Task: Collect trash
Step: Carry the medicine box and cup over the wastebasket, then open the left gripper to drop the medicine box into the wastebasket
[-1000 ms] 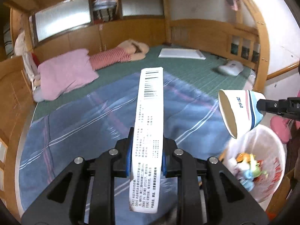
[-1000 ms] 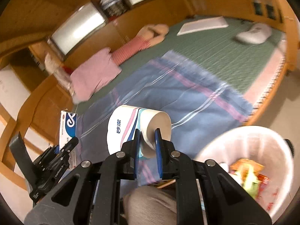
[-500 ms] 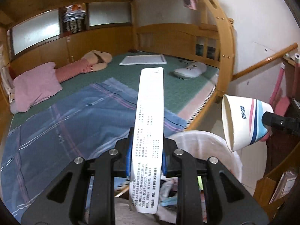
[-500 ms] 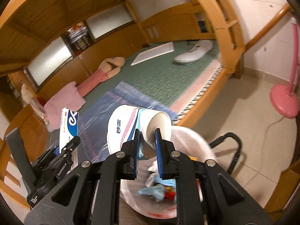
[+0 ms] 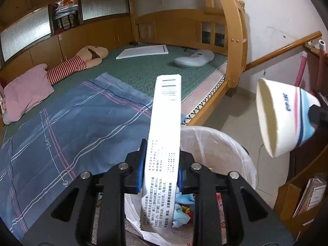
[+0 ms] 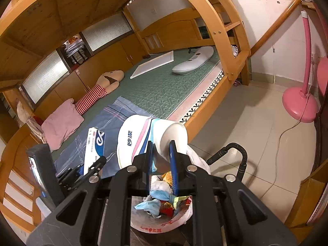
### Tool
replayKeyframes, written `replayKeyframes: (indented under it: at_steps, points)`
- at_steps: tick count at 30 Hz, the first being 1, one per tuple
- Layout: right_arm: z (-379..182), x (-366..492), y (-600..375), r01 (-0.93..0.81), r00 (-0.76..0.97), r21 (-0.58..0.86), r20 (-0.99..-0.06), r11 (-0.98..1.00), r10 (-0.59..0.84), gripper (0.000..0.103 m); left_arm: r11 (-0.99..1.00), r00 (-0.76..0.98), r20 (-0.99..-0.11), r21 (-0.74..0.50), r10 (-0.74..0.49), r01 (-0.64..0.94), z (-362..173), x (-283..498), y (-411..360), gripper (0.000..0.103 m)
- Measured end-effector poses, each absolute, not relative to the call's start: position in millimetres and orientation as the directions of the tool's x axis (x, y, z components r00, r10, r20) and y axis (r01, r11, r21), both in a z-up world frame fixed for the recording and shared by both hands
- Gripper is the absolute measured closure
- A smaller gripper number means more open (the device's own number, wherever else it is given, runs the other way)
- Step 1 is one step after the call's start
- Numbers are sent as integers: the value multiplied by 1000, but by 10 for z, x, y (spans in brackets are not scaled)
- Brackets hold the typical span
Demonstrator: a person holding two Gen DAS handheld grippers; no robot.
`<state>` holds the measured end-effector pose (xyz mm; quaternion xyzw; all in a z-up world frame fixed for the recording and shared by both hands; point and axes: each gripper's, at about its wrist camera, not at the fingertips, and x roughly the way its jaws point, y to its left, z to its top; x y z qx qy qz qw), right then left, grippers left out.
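**Box and cup over the trash bin**

From the left wrist we see our left gripper (image 5: pixel 158 167) with a long white carton (image 5: pixel 164 143), barcode end up, standing between its blue pads. The jaws are opening, and a sliver of gap shows beside the left pad, so the carton is no longer squeezed. Directly below sits the trash bin (image 5: pixel 223 143), lined with a white bag and holding crumpled wrappers. To the right a paper cup (image 5: pixel 285 119) hangs in the air, mouth turned toward us; what carries it is cut off at the frame edge. The bed's wooden side rail (image 5: pixel 207 112) runs just behind the bin, with the blue plaid blanket (image 5: pixel 71 127) reaching toward that edge.

From the right wrist we see what that view hid: our right gripper (image 6: pixel 161 157) is clamped on the cup's base, the paper cup (image 6: pixel 143 137) lying sideways above the bin (image 6: pixel 164 223). The carton's blue-printed face (image 6: pixel 96 145) shows at the left. A black handle (image 6: pixel 235 153) and a pink fan base (image 6: pixel 299 106) stand on the floor tiles.
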<state>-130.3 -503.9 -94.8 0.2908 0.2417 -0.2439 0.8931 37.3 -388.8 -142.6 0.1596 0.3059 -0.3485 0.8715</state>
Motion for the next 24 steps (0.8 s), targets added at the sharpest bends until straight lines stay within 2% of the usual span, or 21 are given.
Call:
replayKeyframes:
  at_steps: [1,3,6,14,24]
  points:
    - [-959,-1309,-5046,577,763,402,-575,711,-294,86,707,571,-645,68,-507,704,-1442,381,-3898,62]
    - [-977,-1297,-5047,579,760,402,-580,709,-292,86,718,590,-640,85,-492,691,-1462,398,-3891,38]
    - [-999,-1269,-5055,578,759,402,-585,710,-287,86,727,596,-637,79,-489,682,-1456,419,-3860,28]
    - [-1081,-1141,-5054,573,746,384,-609,724,-268,86,762,645,-595,82,-480,642,-1264,485,-3692,24]
    - [-1527,-630,-4924,561,674,314,-710,766,-203,86,829,708,-553,56,-438,557,-1065,638,-3266,23]
